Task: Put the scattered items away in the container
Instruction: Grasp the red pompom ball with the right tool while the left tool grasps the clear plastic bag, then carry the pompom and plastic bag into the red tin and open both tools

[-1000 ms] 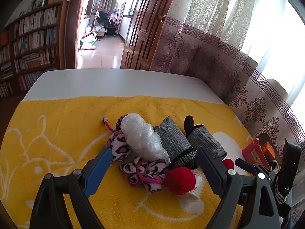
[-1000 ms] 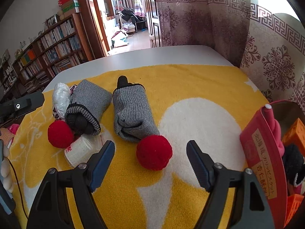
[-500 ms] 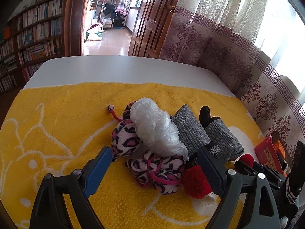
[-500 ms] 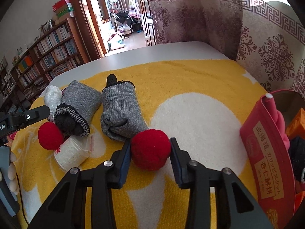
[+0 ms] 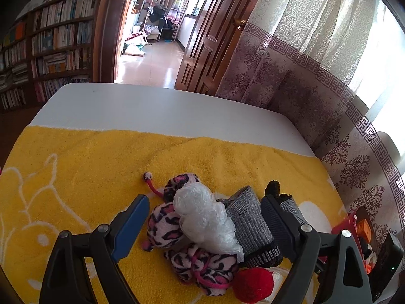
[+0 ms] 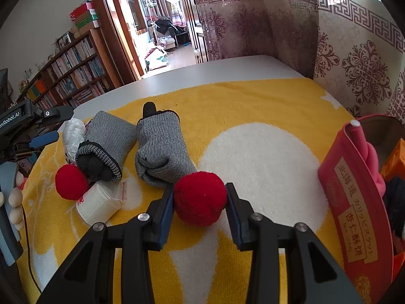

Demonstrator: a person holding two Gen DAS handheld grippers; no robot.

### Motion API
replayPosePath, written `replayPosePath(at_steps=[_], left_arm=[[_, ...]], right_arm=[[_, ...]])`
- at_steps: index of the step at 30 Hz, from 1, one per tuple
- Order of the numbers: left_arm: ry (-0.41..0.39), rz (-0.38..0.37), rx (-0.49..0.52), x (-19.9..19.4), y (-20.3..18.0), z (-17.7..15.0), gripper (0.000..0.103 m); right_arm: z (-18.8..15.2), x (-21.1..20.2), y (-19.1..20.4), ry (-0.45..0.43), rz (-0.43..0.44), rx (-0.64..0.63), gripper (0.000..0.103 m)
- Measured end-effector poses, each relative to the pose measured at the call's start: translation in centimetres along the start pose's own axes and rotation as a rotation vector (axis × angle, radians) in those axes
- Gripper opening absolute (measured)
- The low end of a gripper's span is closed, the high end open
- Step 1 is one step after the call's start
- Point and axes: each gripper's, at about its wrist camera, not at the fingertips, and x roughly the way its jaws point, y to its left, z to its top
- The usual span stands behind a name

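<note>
My right gripper (image 6: pixel 200 202) is shut on a red pom-pom ball (image 6: pixel 200 197), just above the yellow towel (image 6: pixel 253 106). The container (image 6: pixel 379 131) at the right edge holds a red snack box (image 6: pixel 354 215) and other items. Two grey rolled socks (image 6: pixel 162 147) (image 6: pixel 106 144), a second red ball (image 6: pixel 71 182) and a white packet (image 6: pixel 98 205) lie to the left. My left gripper (image 5: pixel 205 215) is open, its jaws either side of a white plastic bag (image 5: pixel 205 220) and a leopard-print pouch (image 5: pixel 164 225).
The yellow towel (image 5: pixel 76 167) covers a white table (image 5: pixel 152 111) whose far edge meets patterned curtains (image 5: pixel 303 83). A bookshelf (image 6: pixel 71 76) and a doorway stand behind. The container also shows at the right edge of the left wrist view (image 5: pixel 362 228).
My right gripper has shut on the red ball and lifted slightly. My left gripper has moved forward over the pile, staying open.
</note>
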Motion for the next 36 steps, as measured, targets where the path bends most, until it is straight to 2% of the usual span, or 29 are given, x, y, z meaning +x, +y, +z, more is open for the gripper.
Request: replayPosePath(at_steps=[2, 3, 10, 11, 12, 17, 23, 30, 36], left_arm=[[0.024, -0.012, -0.025, 0.9, 0.4, 0.0, 0.058], [0.036, -0.020, -0.042, 1.3, 0.6, 0.0, 0.053], [0.016, -0.028, -0.076, 2.0, 1.4, -1.0, 0.051], [0.009, -0.038, -0.081, 1.9, 1.5, -1.1, 0.041], [0.008, -0.053, -0.085, 1.9, 1.6, -1.1, 0.040], [-0.029, -0.113, -0.098, 0.4, 1.9, -0.9, 0.038], [-0.085, -0.132, -0.075, -1.9, 1.2, -0.4, 0.038], [-0.108, -0.155, -0.011, -3.2, -0.9, -0.6, 0.038], [-0.094, -0.186, 0.026, -3.2, -2.4, -1.0, 0.038]], right_arm=[[0.0, 0.0, 0.0, 0.001, 0.000, -0.001, 0.042], [0.0, 0.0, 0.0, 0.002, 0.000, -0.002, 0.042], [-0.1, 0.1, -0.1, 0.007, 0.004, -0.004, 0.042], [-0.1, 0.1, -0.1, 0.008, 0.004, -0.003, 0.042], [-0.1, 0.2, -0.2, 0.009, 0.005, -0.002, 0.042], [-0.2, 0.3, -0.4, 0.012, 0.010, 0.009, 0.042], [-0.2, 0.1, -0.4, 0.000, 0.012, 0.009, 0.042], [-0.1, -0.3, -0.4, -0.019, 0.015, 0.009, 0.042], [0.0, -0.7, -0.5, -0.044, 0.006, 0.015, 0.042]])
